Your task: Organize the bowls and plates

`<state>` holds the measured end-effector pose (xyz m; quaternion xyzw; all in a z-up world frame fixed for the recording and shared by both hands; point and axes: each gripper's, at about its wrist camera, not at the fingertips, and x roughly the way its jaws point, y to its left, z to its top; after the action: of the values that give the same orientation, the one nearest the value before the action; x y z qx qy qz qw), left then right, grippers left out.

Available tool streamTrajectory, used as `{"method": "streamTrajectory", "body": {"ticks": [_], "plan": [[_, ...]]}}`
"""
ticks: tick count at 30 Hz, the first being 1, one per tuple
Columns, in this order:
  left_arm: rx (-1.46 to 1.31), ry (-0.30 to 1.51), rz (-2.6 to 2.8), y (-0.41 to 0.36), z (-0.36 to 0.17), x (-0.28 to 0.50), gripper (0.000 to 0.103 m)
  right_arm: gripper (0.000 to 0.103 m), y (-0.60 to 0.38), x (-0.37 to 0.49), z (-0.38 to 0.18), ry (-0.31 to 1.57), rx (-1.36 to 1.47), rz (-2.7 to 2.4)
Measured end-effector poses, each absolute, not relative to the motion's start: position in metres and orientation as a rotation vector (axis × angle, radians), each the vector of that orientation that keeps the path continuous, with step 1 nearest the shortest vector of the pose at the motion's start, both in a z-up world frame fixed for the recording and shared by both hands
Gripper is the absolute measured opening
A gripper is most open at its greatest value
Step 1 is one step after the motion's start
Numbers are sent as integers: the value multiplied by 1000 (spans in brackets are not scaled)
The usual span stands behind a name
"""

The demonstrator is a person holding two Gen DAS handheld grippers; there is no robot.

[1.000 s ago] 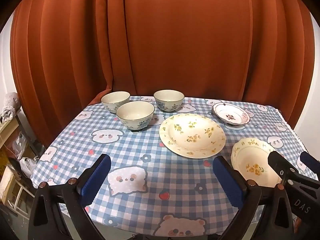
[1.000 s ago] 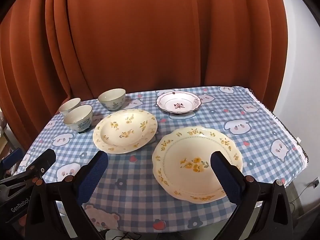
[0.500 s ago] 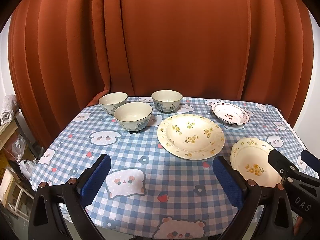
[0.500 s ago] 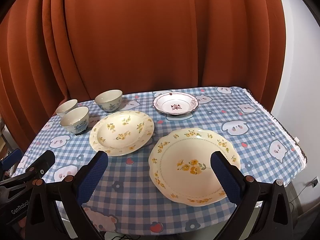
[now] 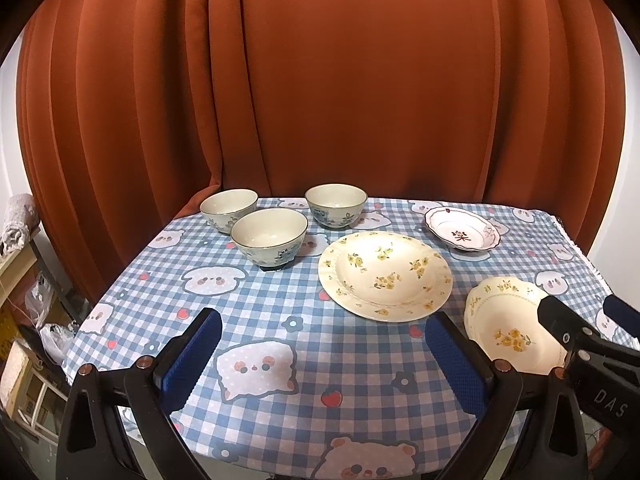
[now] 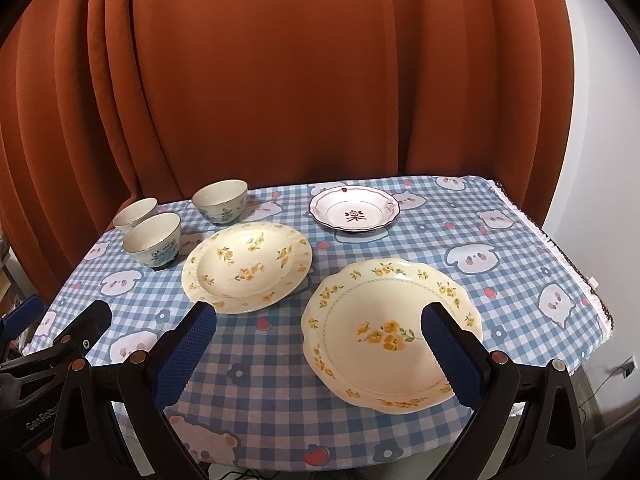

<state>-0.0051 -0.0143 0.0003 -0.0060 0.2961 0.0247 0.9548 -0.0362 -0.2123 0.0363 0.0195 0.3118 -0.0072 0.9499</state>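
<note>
Three pale bowls with blue flowers stand at the table's back left: the nearest bowl (image 5: 269,237) (image 6: 152,238), the far left bowl (image 5: 228,205) (image 6: 135,210) and the middle bowl (image 5: 336,205) (image 6: 219,201). A large cream plate with yellow flowers (image 5: 385,275) (image 6: 247,265) lies mid-table. A scalloped cream plate (image 5: 512,330) (image 6: 390,330) lies near the front right. A small white dish with a red mark (image 5: 462,233) (image 6: 354,213) sits behind. My left gripper (image 5: 324,358) hovers open above the front edge. My right gripper (image 6: 320,354) is open, its right finger over the scalloped plate.
The table (image 5: 256,312) wears a blue checked cloth with cartoon animals. A rust-coloured curtain (image 5: 320,80) hangs close behind it. Shelving and clutter (image 5: 24,320) stand off the left side. A white wall (image 6: 600,120) is on the right.
Both grippers have drawn back and up a little from the table, so the dishes look slightly farther and lower. Nothing on the table has moved.
</note>
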Motion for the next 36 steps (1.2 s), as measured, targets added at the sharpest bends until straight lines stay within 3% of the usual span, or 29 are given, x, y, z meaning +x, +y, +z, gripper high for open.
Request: {"method": "streamTrajectory", "body": {"ticks": [36], "plan": [[1, 590, -15, 2, 10, 0, 101, 103, -186, -35, 54, 640, 24, -77]]}}
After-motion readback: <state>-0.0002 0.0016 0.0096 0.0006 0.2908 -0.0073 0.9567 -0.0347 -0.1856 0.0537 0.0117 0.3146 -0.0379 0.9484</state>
